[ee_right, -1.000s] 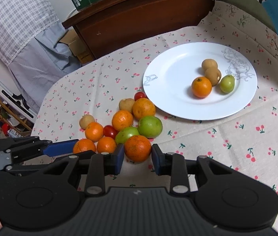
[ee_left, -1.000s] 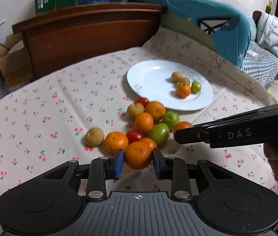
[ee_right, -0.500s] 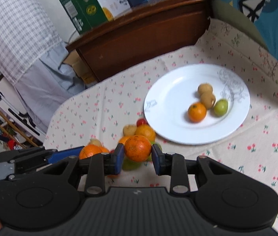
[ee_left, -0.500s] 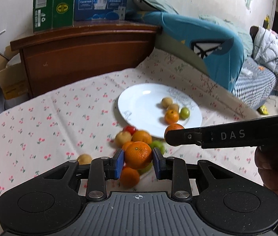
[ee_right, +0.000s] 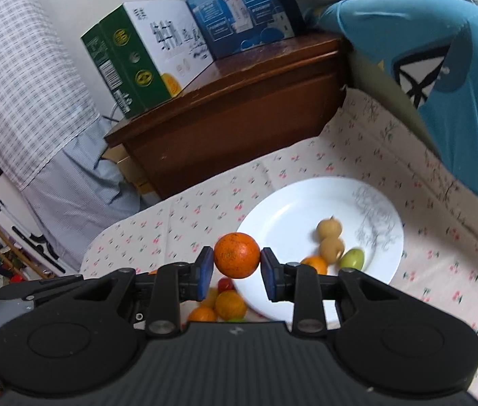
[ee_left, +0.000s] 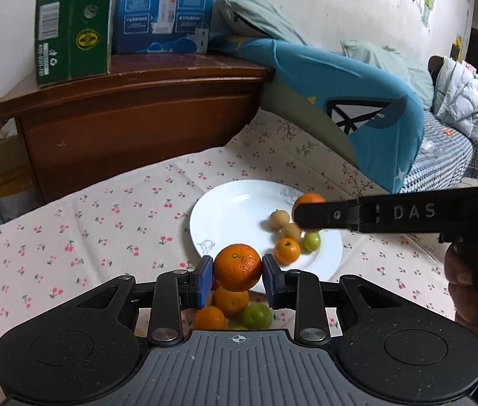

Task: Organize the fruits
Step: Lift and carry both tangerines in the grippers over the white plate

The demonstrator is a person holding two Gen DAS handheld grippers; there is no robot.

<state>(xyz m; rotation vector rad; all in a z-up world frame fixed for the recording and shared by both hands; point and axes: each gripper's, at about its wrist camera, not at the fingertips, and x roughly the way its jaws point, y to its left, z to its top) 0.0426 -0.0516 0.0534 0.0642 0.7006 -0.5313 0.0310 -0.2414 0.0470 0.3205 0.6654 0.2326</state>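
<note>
Grippers left [ee_left: 238, 272] and right [ee_right: 237, 260] each clamp an orange, both held above the white plate [ee_right: 283, 209] with four fruits.

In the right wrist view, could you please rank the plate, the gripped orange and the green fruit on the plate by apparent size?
1. Plate, clearly largest.
2. Gripped orange, though nearness to the camera inflates it.
3. Green fruit, smallest as seen.

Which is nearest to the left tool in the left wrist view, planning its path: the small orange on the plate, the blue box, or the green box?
1. Small orange on the plate, just right of the left tool.
2. and 3. Blue box and green box, side by side on the dresser: too close to call.
</note>
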